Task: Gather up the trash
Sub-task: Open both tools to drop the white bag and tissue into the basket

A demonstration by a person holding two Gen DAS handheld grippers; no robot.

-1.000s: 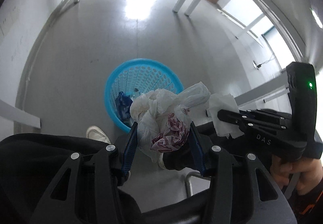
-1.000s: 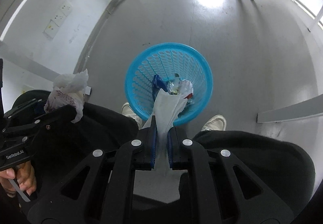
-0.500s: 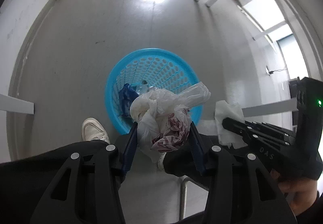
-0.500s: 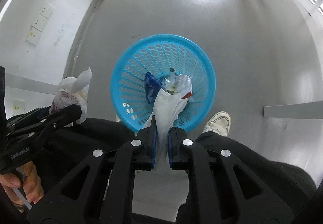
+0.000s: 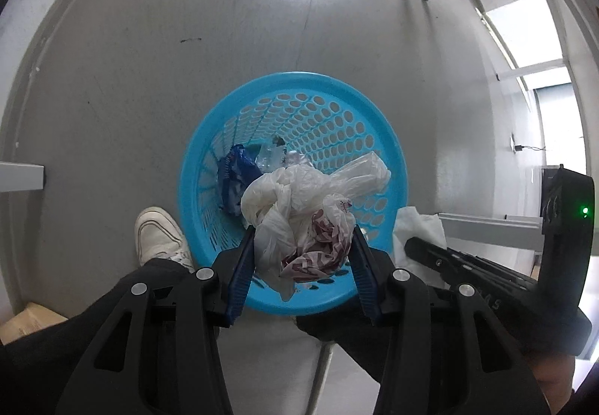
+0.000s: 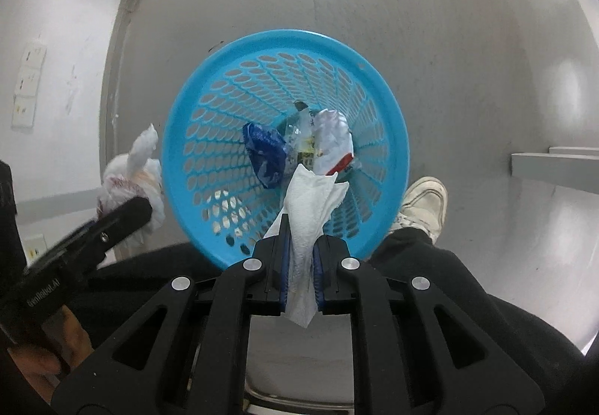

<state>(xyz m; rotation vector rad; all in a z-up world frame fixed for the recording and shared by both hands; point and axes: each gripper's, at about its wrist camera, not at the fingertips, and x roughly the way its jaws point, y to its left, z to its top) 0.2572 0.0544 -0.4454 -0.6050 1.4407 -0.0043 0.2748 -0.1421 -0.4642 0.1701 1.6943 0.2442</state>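
Grippers both loaded: left gripper (image 5: 301,246) clamps crumpled white plastic bag (image 5: 299,216), right gripper (image 6: 301,257) pinches white paper tissue (image 6: 310,201); centre them over blue perforated plastic basket (image 6: 194,108), then release

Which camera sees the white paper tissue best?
The right wrist view: the crumpled white paper tissue sits centre frame, pinched in the right gripper over the blue plastic basket. The left wrist view shows only a tissue corner at the side.
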